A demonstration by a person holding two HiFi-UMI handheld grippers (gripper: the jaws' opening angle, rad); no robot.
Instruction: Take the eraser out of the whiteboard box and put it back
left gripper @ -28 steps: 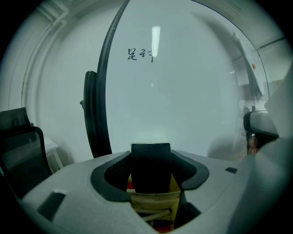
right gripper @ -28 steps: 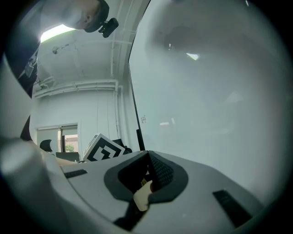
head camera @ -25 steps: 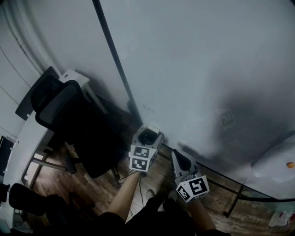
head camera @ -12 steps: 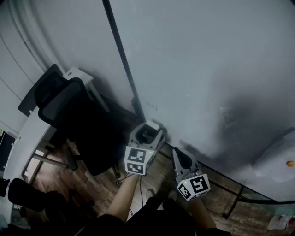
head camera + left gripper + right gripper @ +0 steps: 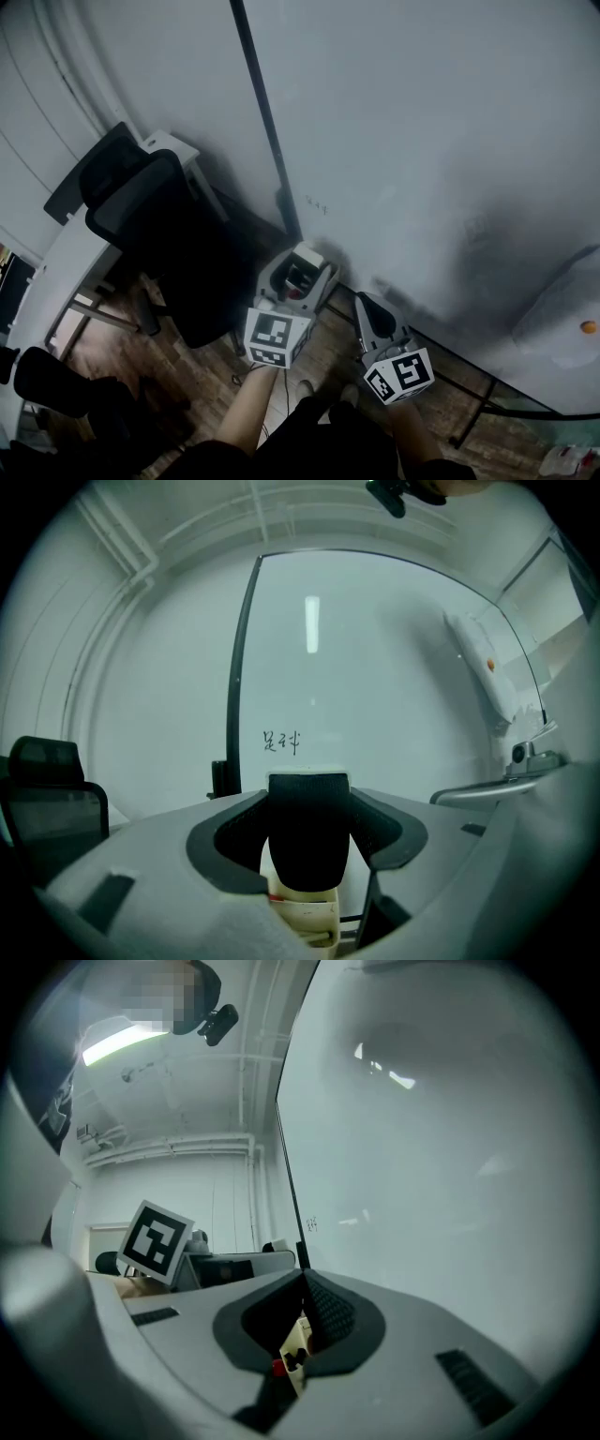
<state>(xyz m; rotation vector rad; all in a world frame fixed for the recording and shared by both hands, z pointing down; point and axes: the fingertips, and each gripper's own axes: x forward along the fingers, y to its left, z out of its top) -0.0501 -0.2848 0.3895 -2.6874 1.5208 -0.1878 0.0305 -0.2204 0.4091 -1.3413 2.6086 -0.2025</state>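
Black office chair [image 5: 141,230] stands at far left, beside the whiteboard [image 5: 422,141]. Left gripper [image 5: 302,266] points level at the board, jaws clamped on the eraser [image 5: 307,841], black felt facing up, held clear of the board. Right gripper [image 5: 302,1284] is just beside it, jaws together, nothing between them. White box [image 5: 562,323] with an orange spot is mounted on the board at far right.
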